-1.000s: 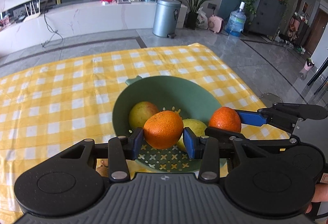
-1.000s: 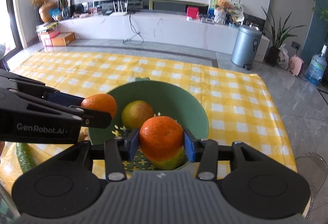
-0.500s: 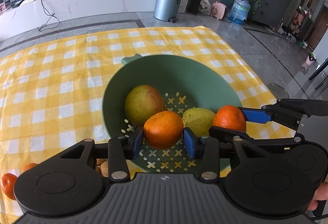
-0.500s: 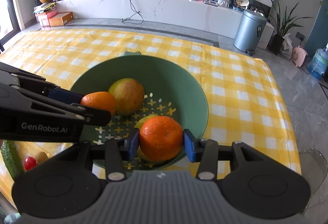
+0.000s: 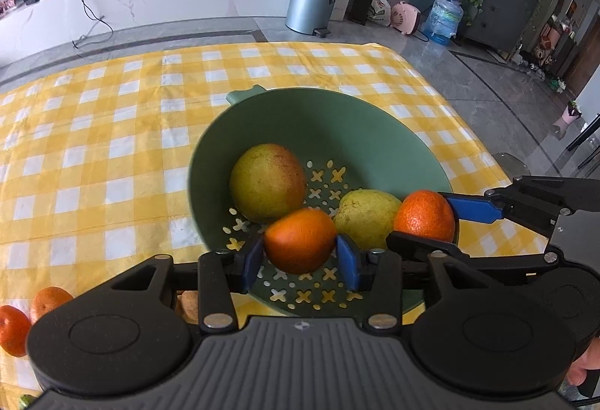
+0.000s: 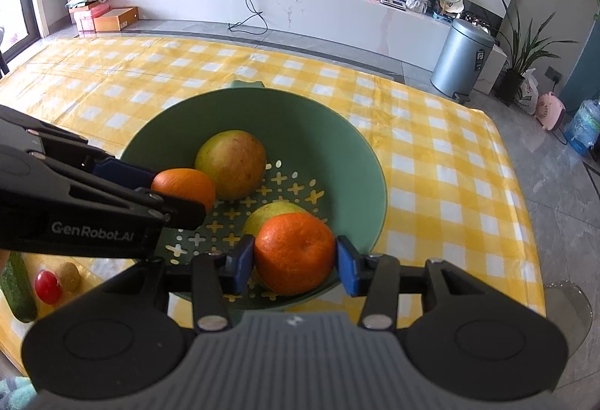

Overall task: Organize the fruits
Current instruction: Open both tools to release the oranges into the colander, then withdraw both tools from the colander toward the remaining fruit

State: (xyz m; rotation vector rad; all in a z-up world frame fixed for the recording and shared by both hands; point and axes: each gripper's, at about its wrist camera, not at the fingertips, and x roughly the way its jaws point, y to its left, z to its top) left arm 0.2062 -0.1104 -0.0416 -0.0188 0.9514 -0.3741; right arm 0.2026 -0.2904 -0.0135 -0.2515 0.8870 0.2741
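A green colander bowl (image 5: 337, 117) (image 6: 337, 155) sits on the yellow checked tablecloth. Inside lie a large yellow-red fruit (image 5: 267, 181) (image 6: 230, 164) and a smaller yellow-green fruit (image 5: 365, 217) (image 6: 272, 213). My left gripper (image 5: 300, 256) is shut on an orange (image 5: 300, 240), held low over the bowl's near side; it also shows in the right wrist view (image 6: 183, 185). My right gripper (image 6: 295, 262) is shut on a second orange (image 6: 294, 252) above the bowl's near right rim; it shows in the left wrist view (image 5: 425, 216).
Two small oranges (image 5: 15, 329) lie on the cloth at the near left. A cucumber (image 6: 17, 288), a cherry tomato (image 6: 47, 285) and a small potato (image 6: 69, 276) lie left of the bowl. The table's right edge (image 6: 525, 222) is close.
Both grippers have tilted down and come lower over the bowl, each still holding its orange. More of the bowl's floor and the near-left items show.
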